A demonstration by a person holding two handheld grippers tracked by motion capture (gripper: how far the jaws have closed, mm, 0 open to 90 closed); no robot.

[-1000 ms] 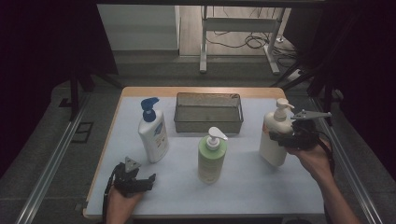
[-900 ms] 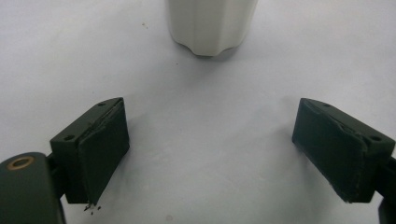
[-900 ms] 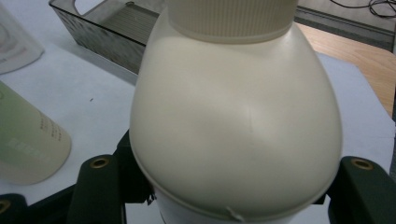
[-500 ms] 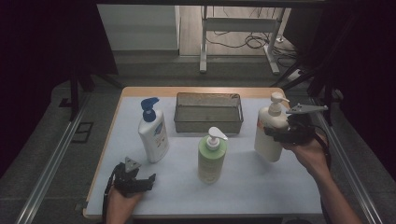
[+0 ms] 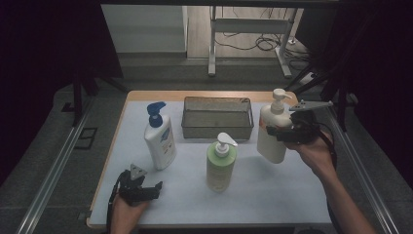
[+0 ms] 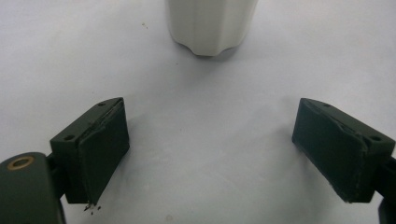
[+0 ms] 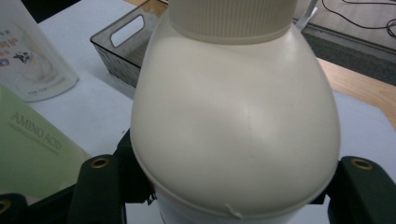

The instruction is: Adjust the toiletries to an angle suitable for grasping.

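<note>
Cream bottle [image 5: 272,134] pinched in the right gripper [image 5: 287,134], lifted clear of the table [image 5: 292,190] beside the mesh basket [image 5: 217,127].
Both jaws press the bottle's shoulders. The left gripper [image 5: 139,189] rests near the front edge, jaws spread and empty. The basket holds nothing; the blue-capped bottle [image 5: 159,138] and green bottle [image 5: 220,162] stand untouched. Judged stage: early, first bottle picked up but not yet placed, two others apparently left.
</note>
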